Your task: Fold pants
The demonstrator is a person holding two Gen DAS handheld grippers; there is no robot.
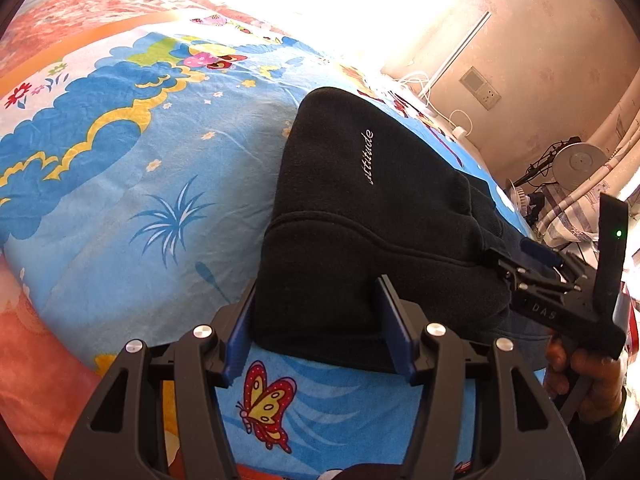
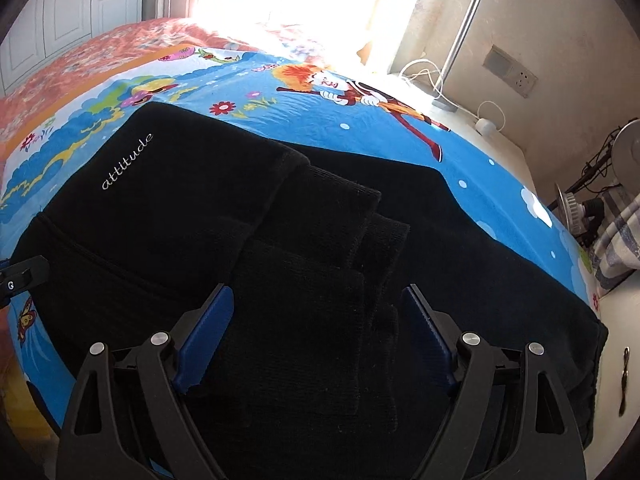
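Observation:
Black pants (image 1: 360, 220) with white "attitude" lettering (image 1: 369, 158) lie folded into a thick stack on a blue cartoon bedsheet (image 1: 140, 160). My left gripper (image 1: 318, 320) is open, its blue pads (image 1: 240, 340) straddling the stack's near left corner; I see no squeeze on the cloth. In the right wrist view the pants (image 2: 200, 220) fill the middle, with the ribbed leg cuffs (image 2: 352, 216) folded back on top. My right gripper (image 2: 320, 320) stands wide open low over those cuffs. The left wrist view shows the right gripper (image 1: 516, 264) at the stack's right end, held by a hand (image 1: 580, 368).
The bed's right edge drops to a floor with white cables (image 2: 432, 76), a charger (image 2: 486, 125) and a metal pole (image 2: 464, 36). A fan (image 1: 580, 164) and checked cloth (image 2: 624, 236) stand at the far right. An orange floral blanket (image 1: 80, 12) covers the bed's far side.

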